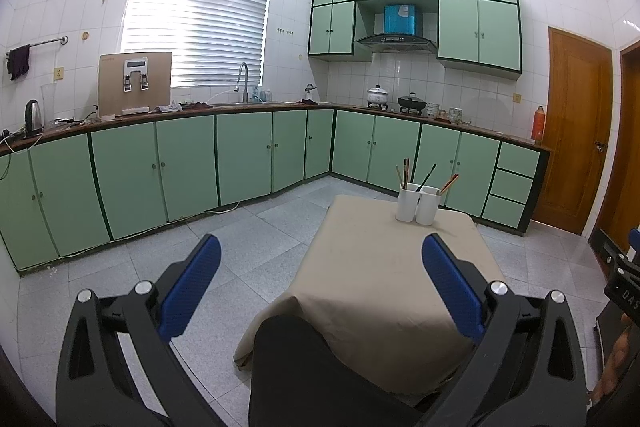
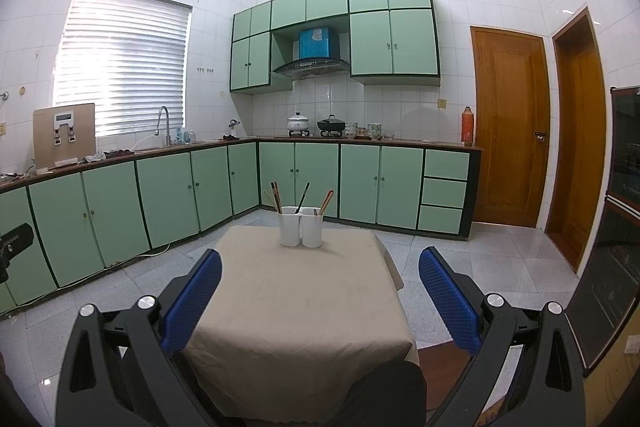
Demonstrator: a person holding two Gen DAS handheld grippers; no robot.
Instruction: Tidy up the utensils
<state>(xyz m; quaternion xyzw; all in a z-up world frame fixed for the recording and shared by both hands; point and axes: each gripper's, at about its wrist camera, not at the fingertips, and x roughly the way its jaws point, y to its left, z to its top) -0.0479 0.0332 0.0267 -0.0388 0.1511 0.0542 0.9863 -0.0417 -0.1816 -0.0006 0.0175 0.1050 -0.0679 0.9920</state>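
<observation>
Two white utensil holders (image 1: 418, 203) stand side by side at the far edge of a small table with a beige cloth (image 1: 372, 275). They also show in the right wrist view (image 2: 301, 226). Several chopsticks (image 2: 276, 195) stick up out of them, some brown, one black. My left gripper (image 1: 320, 267) is open and empty, held above the table's near left side. My right gripper (image 2: 320, 275) is open and empty, held above the table's near edge. Both are well short of the holders.
Green floor cabinets (image 2: 168, 195) run along the left and far walls under a dark countertop (image 1: 240, 107) with a sink, kettle, pots and bowls. Wooden doors (image 2: 508, 127) stand at the right. A dark cabinet (image 2: 616, 227) stands at the far right. Grey tiled floor (image 1: 200, 247) surrounds the table.
</observation>
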